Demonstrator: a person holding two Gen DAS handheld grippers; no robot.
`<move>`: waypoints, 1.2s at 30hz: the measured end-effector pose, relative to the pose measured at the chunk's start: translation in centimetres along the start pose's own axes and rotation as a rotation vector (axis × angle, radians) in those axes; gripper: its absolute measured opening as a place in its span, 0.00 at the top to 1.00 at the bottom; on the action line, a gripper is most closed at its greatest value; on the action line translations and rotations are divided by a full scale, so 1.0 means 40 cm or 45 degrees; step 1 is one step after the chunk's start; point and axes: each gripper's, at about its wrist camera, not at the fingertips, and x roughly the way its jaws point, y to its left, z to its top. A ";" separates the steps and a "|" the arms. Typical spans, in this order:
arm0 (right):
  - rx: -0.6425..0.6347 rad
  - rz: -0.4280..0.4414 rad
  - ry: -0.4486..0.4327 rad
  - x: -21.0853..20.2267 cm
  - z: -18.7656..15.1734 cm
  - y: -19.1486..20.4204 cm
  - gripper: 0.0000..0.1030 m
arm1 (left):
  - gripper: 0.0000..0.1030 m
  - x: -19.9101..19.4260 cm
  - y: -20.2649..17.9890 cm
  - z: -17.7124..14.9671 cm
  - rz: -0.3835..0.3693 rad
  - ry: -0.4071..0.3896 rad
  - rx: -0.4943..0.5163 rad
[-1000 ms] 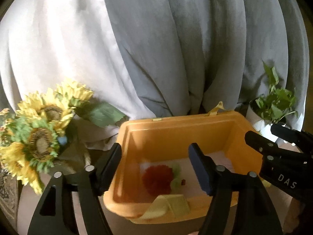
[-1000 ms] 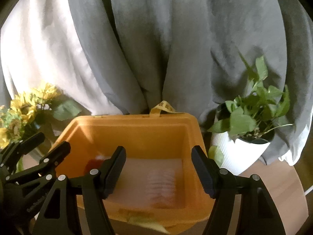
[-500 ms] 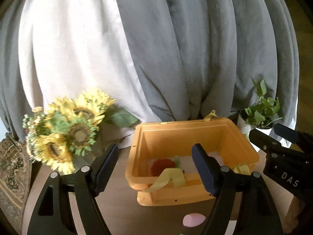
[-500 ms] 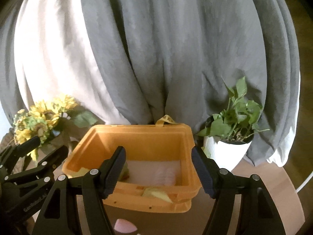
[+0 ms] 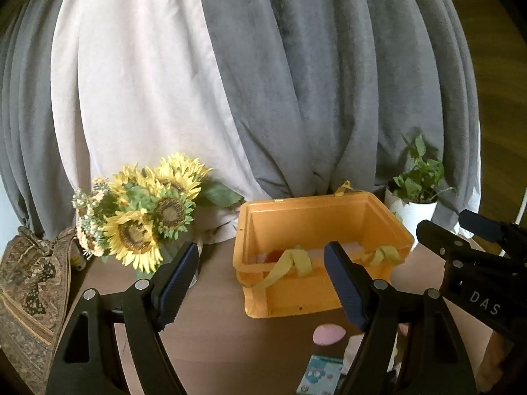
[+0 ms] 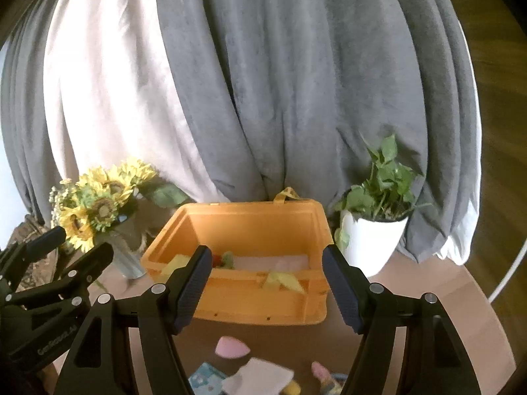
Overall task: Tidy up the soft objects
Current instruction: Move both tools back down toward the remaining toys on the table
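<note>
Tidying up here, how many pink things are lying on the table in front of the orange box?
2: a pink pad just before the box, another pink piece nearer, right. More may be hidden below.

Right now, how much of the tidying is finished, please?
Partly done: a red soft item and a white cloth lie in the orange bin. In hand: nothing; left tongs and right tongs are open. Left on the table: pink pad, white cloth square, small card.
</note>
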 end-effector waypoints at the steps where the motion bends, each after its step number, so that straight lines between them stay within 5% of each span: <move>1: 0.003 -0.001 0.003 -0.011 -0.006 0.004 0.32 | 0.24 -0.009 0.001 -0.005 -0.002 -0.001 0.004; 17: 0.053 -0.055 0.032 -0.133 -0.113 0.047 0.28 | 0.21 -0.123 0.026 -0.105 -0.036 0.007 0.079; 36: 0.114 -0.073 0.224 -0.144 -0.272 0.036 0.27 | 0.19 -0.145 0.013 -0.244 -0.110 0.137 0.159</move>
